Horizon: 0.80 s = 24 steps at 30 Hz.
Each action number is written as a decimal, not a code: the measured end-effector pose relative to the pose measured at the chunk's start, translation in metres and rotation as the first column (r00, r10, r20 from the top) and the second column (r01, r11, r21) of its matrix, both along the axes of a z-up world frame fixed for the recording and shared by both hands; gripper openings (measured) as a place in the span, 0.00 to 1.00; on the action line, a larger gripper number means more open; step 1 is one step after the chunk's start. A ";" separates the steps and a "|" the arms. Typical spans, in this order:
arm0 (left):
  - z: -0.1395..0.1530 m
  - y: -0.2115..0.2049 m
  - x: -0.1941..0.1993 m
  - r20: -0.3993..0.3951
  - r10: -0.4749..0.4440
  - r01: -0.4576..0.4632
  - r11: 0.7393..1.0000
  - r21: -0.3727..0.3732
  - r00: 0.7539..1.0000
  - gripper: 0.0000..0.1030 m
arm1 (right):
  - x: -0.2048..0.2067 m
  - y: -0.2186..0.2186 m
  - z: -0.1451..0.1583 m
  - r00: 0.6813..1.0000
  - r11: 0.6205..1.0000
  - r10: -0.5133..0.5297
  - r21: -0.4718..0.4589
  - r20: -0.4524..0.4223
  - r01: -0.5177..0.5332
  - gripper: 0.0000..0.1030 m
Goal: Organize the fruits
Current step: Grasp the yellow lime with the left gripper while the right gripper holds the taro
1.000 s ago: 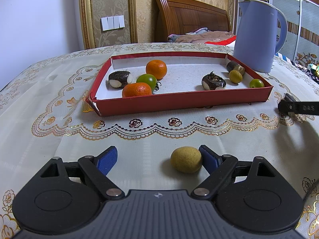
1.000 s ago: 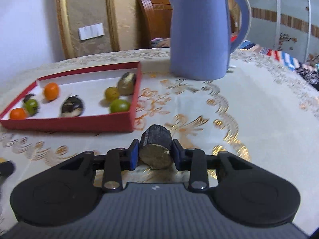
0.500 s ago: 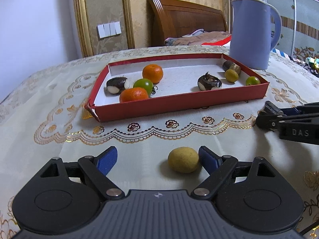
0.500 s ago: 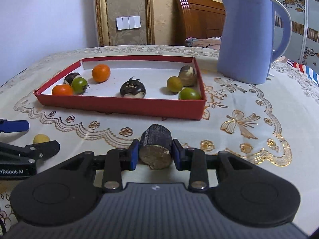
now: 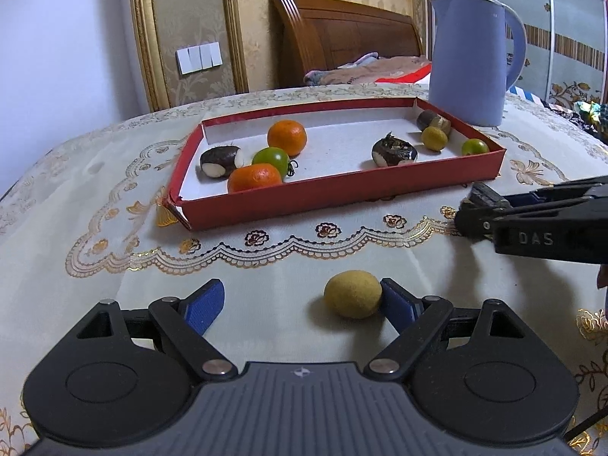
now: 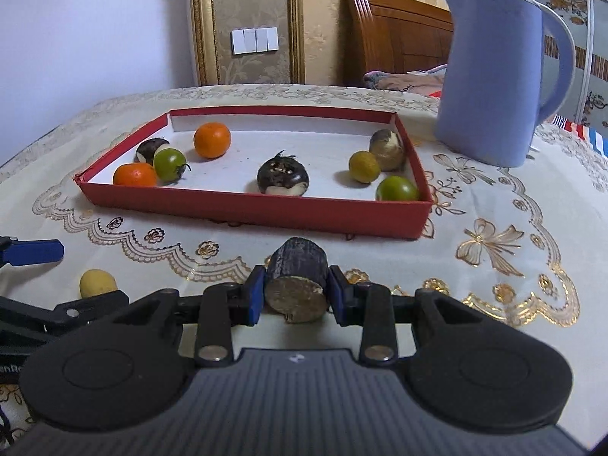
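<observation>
A red tray (image 5: 342, 193) (image 6: 250, 212) holds two oranges, green fruits, small yellow fruits and dark water chestnuts. My left gripper (image 5: 300, 304) is open on the tablecloth, with a yellow fruit (image 5: 352, 293) (image 6: 97, 283) lying against its right finger. My right gripper (image 6: 297, 294) is shut on a dark cut piece (image 6: 297, 281) and holds it just before the tray's front wall. In the left wrist view the right gripper (image 5: 479, 209) shows at the right edge.
A tall blue kettle (image 5: 471, 57) (image 6: 497, 72) stands behind the tray's right end. The table carries an embroidered cream cloth (image 5: 266, 250). A wooden bed headboard (image 5: 342, 34) is beyond the table.
My right gripper has swung left toward the tray with the dark piece in it. The left gripper stays open around the yellow fruit, almost still.
</observation>
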<state>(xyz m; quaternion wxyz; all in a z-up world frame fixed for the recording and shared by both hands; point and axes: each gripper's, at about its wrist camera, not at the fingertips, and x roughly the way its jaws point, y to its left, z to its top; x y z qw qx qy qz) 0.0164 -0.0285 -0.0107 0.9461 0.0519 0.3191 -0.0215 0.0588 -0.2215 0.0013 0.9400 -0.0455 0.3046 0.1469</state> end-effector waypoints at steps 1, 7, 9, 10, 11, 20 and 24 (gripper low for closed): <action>0.000 0.000 0.000 0.001 0.003 -0.003 1.000 -0.001 1.000 0.86 | 0.000 0.000 0.000 1.000 1.000 -0.001 0.002 0.002 0.001 0.33; 0.001 0.008 0.004 0.002 0.076 -0.075 0.997 -0.015 0.997 0.72 | 0.001 -0.005 0.000 1.000 0.999 0.000 0.035 -0.006 0.000 0.34; 0.001 0.011 0.005 0.003 0.093 -0.093 0.995 -0.023 0.996 0.67 | 0.001 -0.005 -0.001 1.000 0.999 -0.005 0.035 -0.004 0.005 0.36; 0.001 0.013 0.005 0.003 0.099 -0.099 0.995 -0.026 0.995 0.67 | 0.001 -0.006 -0.001 1.000 0.999 -0.012 0.040 -0.004 0.013 0.37; 0.001 0.014 0.005 0.003 0.104 -0.104 0.994 -0.029 0.995 0.65 | 0.001 -0.007 0.000 1.000 0.999 -0.013 0.046 -0.005 0.014 0.37; 0.001 0.019 0.009 0.000 0.147 -0.147 0.988 -0.039 0.989 0.67 | 0.001 -0.007 -0.001 1.000 0.999 -0.029 0.042 -0.002 0.029 0.37; 0.001 0.019 0.009 -0.003 0.150 -0.150 0.988 -0.046 0.989 0.67 | 0.002 -0.009 -0.001 0.999 0.998 -0.034 0.052 -0.006 0.034 0.39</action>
